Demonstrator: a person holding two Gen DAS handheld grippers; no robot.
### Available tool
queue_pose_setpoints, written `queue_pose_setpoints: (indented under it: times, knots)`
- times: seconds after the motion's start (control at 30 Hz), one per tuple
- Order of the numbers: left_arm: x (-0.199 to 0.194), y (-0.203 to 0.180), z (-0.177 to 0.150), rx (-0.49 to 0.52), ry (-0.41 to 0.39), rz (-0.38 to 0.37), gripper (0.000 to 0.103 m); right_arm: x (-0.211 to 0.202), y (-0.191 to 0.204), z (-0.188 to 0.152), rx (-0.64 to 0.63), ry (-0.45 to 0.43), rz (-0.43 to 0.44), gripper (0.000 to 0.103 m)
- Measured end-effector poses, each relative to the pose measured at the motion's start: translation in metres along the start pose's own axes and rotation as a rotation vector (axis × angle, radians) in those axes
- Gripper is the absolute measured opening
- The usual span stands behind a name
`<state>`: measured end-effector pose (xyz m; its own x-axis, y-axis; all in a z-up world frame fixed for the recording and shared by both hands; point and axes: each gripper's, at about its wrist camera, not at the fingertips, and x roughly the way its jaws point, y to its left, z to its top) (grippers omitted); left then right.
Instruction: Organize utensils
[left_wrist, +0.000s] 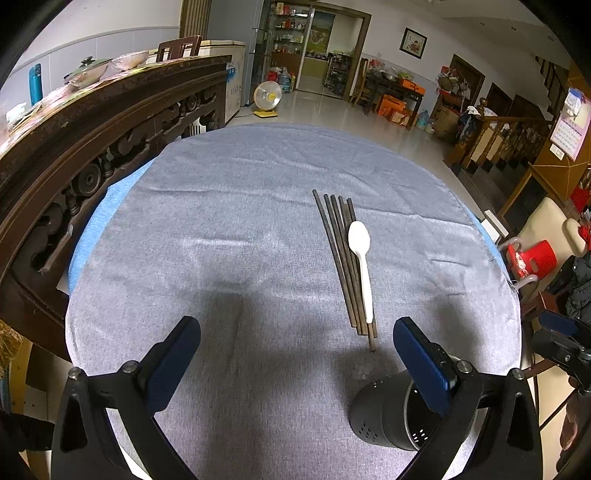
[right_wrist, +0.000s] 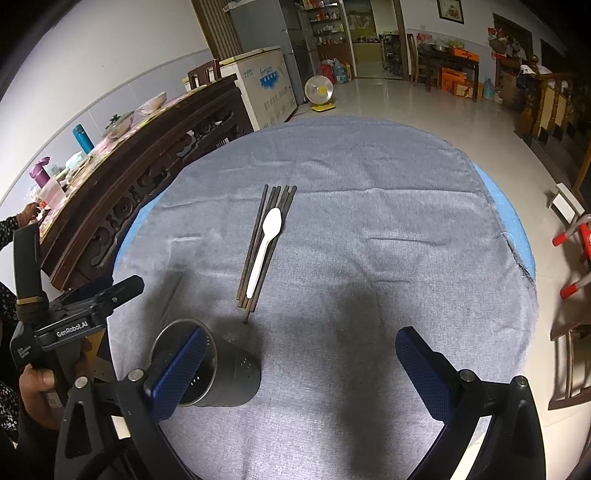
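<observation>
Both grippers idle over the table. My left gripper (left_wrist: 295, 354) has its jaws spread wide, nothing between them, hovering above the grey cloth (left_wrist: 229, 221). My right gripper (right_wrist: 299, 365) is the same: jaws wide apart, empty.

Using the black perforated holder (right_wrist: 225, 376) as reference: it lies on its side on the cloth, open mouth toward the cameras, inside looks empty as far as I can see. In the right wrist view my left finger pad (right_wrist: 177, 373) overlaps the holder's mouth; can't tell if it's touching or just in front. In the left wrist view the holder (left_wrist: 384, 413) sits partly behind the right finger pad (left_wrist: 424, 362), same ambiguity.

Chopsticks (right_wrist: 266, 247): a bundle of dark sticks flat on the cloth, just beyond the holder, near ends close to its side but apart from it, far ends fanned slightly. One stick pokes out closer to the holder than the rest.

White plastic spoon (right_wrist: 266, 240) lies on top of the chopstick bundle, bowl pointing away from the holder, handle end toward it.

The carved dark wood sideboard (left_wrist: 110, 122) stands left of the holder, past the table edge.
</observation>
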<state>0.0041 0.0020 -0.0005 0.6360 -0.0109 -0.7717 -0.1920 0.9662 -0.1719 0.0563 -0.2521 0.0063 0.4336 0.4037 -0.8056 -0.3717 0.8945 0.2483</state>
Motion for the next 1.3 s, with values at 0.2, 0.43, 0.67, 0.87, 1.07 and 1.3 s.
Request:
queue_pose_setpoints:
  times: [0.2,0.43,0.67,0.87,1.07,1.3]
  knots:
    - [0.003,-0.001,0.002,0.003,0.001,-0.003,0.103,0.006,-0.004,0.003,0.004,0.016,0.003,0.103]
    - [0.005,0.002,0.002,0.002,0.003,-0.002,0.103,0.014,-0.009,0.011,0.005,0.039,0.006,0.103]
    - [0.014,0.004,0.004,-0.006,0.012,-0.010,0.103,0.026,-0.025,0.029,0.044,0.066,0.008,0.103]
    - [0.022,0.008,0.007,-0.006,-0.005,-0.003,0.103,0.041,-0.032,0.043,0.078,0.090,0.028,0.103]
    - [0.024,0.008,0.006,-0.006,-0.002,-0.011,0.103,0.047,-0.025,0.041,0.074,0.101,0.047,0.103]
    - [0.028,0.011,0.008,-0.024,-0.015,-0.037,0.103,0.050,-0.016,0.043,0.053,0.106,0.047,0.103]
